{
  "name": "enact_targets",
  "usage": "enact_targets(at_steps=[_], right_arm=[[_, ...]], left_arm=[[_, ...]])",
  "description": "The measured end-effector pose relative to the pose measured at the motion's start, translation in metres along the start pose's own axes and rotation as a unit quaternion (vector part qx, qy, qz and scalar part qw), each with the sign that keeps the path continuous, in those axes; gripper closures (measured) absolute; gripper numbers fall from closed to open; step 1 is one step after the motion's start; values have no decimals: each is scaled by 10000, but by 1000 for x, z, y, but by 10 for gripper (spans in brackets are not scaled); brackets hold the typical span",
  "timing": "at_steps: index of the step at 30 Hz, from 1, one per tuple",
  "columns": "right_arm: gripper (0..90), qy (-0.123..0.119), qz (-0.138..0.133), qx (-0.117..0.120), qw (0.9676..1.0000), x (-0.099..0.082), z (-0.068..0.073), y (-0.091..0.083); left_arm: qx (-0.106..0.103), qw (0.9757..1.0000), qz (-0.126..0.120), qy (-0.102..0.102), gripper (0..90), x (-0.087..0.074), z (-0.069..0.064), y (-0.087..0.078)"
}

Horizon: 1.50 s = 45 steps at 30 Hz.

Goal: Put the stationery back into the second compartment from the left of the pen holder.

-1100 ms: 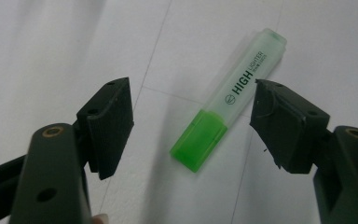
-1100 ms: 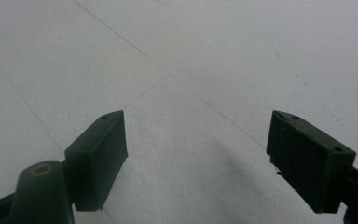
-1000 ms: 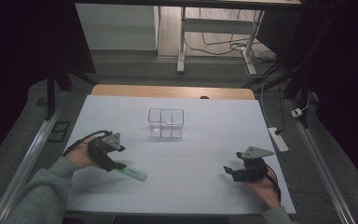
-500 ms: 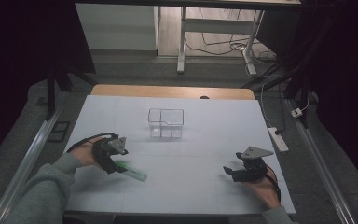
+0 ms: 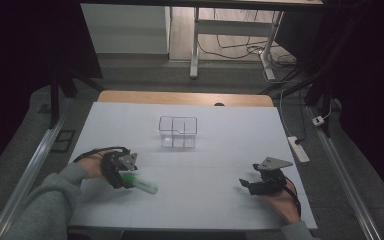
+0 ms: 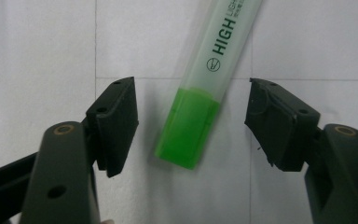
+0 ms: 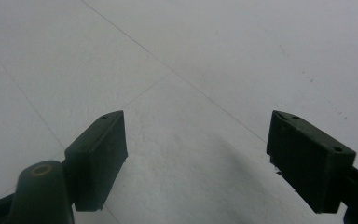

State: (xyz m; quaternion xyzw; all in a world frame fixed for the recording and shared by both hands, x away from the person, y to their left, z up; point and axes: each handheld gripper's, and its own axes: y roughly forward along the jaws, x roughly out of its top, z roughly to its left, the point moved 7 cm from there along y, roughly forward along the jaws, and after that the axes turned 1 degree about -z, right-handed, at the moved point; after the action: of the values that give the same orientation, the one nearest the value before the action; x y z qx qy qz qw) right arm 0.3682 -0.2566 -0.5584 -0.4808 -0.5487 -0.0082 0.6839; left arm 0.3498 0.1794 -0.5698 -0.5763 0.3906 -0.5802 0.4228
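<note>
A green highlighter (image 6: 200,100) lies flat on the white table, also seen at the near left in the high view as the highlighter (image 5: 142,185). My left gripper (image 6: 191,123) points down over its bright green cap end; its jaws have just been closing and stand either side of the cap with gaps, not touching it. In the high view the left gripper (image 5: 121,175) sits at the highlighter's left end. My right gripper (image 7: 196,161) is open above bare table, and the right gripper (image 5: 252,185) rests at the near right in the high view.
A clear plastic box with compartments (image 5: 178,132) stands on the white table cover (image 5: 220,150) at mid-table, beyond both grippers. A power strip (image 5: 299,149) lies off the table's right edge. A wooden strip (image 5: 185,97) runs along the far edge.
My left gripper has shifted a little toward the highlighter's cap end and come lower over it. The right gripper has stayed put.
</note>
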Motion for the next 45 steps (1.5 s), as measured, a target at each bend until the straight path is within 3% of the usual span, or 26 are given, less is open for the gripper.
enact_targets(at_steps=[8,21,27,32,35,38,45], right_arm=[[194,-2,15,1,10000,0,0,1],[194,-36,113,-10,9999,-2,1,3],[194,-22,107,0,9999,-2,1,3],[197,-18,58,-10,10000,-1,1,2],[198,-16,26,-25,10000,-1,0,1],[202,-33,-4,-33,10000,0,1,0],[206,-63,-103,-51,9999,4,3,-2]], left_arm=[[-90,9995,241,173,468,-7,3,7],[-293,9972,128,675,664,-7,2,7],[-229,9967,131,762,667,-6,1,7],[-241,9975,108,654,667,-6,0,6],[-217,9986,-120,475,667,-3,-2,3],[-69,9985,-506,208,667,2,-4,-3],[151,9977,-652,-94,666,6,-7,-8]])
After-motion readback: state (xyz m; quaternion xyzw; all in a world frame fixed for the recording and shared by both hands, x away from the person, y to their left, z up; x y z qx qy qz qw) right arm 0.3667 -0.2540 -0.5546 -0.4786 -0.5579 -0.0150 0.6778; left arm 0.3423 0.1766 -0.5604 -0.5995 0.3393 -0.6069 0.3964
